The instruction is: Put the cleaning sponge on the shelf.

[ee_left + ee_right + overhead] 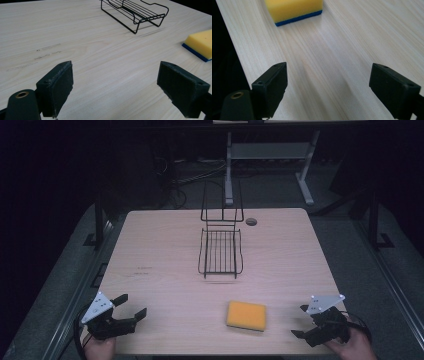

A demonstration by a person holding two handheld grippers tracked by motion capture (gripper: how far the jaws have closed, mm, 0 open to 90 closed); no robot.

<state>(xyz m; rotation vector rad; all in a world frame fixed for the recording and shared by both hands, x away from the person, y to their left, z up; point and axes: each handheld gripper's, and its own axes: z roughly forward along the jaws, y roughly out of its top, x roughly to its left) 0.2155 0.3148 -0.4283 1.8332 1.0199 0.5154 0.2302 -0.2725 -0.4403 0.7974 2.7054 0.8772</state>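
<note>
A yellow sponge (pixel 246 315) with a blue underside lies flat on the wooden table (pixel 165 250), near its front edge and right of centre. A black wire rack (pixel 220 251) stands toward the back middle, its tall back end away from me. My left gripper (pixel 131 305) rests at the front left corner, open, nothing between its jaws; ahead of it are the rack (pixel 136 15) and the sponge (pixel 200 43). My right gripper (pixel 300 321) sits at the front right, open and empty, pointing toward the sponge (pixel 293 10).
A small round grommet (pixel 251 221) sits in the tabletop behind the rack. Faint scuff marks (pixel 141 270) show left of centre. Beyond the table stand a desk frame (pixel 270 155) and cables on a dark floor. The table's front edge lies just beneath both hands.
</note>
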